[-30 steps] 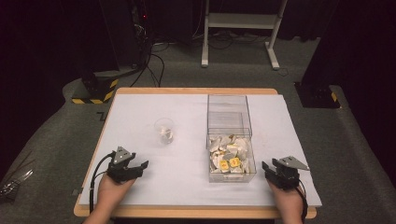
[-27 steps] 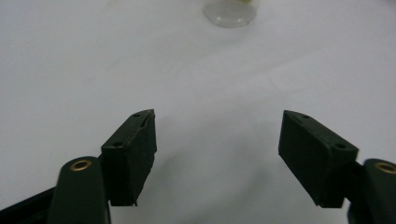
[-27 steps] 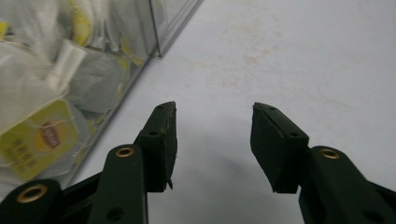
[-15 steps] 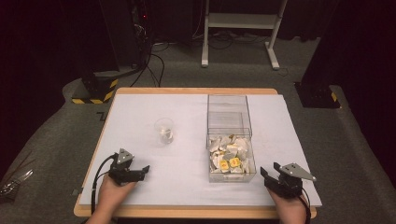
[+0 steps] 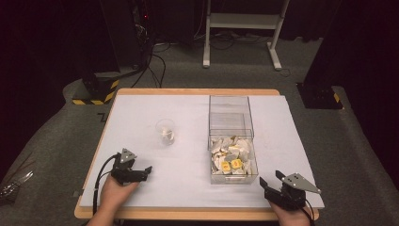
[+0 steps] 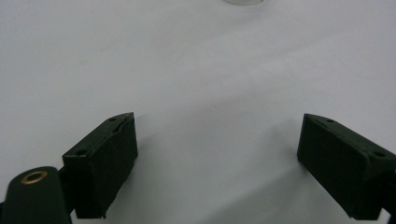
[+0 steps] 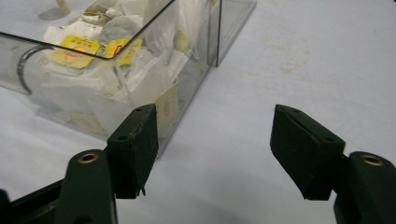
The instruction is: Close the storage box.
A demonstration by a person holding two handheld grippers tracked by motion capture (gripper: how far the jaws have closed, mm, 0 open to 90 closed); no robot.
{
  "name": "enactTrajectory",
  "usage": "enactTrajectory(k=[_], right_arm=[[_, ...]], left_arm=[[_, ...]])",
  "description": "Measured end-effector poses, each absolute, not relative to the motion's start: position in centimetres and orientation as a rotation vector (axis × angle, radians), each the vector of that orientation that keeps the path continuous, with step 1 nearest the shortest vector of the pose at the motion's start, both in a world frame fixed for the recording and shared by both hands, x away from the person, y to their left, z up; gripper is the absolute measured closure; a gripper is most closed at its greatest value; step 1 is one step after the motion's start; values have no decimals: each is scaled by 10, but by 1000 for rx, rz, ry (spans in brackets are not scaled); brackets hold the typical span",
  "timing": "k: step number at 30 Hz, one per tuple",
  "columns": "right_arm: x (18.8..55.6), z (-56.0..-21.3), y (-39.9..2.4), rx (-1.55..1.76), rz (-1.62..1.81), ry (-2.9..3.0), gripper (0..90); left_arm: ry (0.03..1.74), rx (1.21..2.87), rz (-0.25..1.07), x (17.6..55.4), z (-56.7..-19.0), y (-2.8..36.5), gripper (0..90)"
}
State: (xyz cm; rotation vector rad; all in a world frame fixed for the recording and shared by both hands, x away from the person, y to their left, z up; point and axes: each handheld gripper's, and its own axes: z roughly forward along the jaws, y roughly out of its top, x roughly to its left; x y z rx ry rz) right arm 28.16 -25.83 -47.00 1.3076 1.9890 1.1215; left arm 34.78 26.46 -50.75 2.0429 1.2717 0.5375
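Observation:
A clear plastic box [image 5: 232, 123] stands right of the table's middle, its near half holding several tea bags [image 5: 233, 159] with yellow tags. A small clear cup [image 5: 165, 131] stands to its left with something pale in it. My left gripper [image 5: 147, 170] rests near the front left edge, pointing right; its jaws have just been opening and stand wide over bare white table [image 6: 217, 133], nothing between them. My right gripper [image 5: 270, 179] is at the front right corner. Its jaws have also just been opening and stand apart [image 7: 215, 122] beside the box's near corner [image 7: 187, 84], with nothing between them.
The white table top [image 5: 141, 108] has a wooden rim. The cup's base [image 6: 243, 1] shows at the top edge of the left gripper view. Beyond the table are a dark floor, cables, a white stand [image 5: 244, 28] and black-and-yellow blocks [image 5: 91, 92].
Both grippers' jaws stand wider apart than before. The right gripper has drawn back toward the near right corner, a little away from the box. The left hand has stayed put.

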Motion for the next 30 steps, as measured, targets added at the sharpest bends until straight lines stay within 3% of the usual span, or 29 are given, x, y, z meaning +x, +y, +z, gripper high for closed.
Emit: enactTrajectory(k=[13,30], right_arm=[[281,-473,-241,1286,1162,2030,219],[285,-474,-227,1248,1183,2033,169]], left_arm=[[1270,2045,538,348,-508,265,120],[1265,2039,541,346,-508,265,129]])
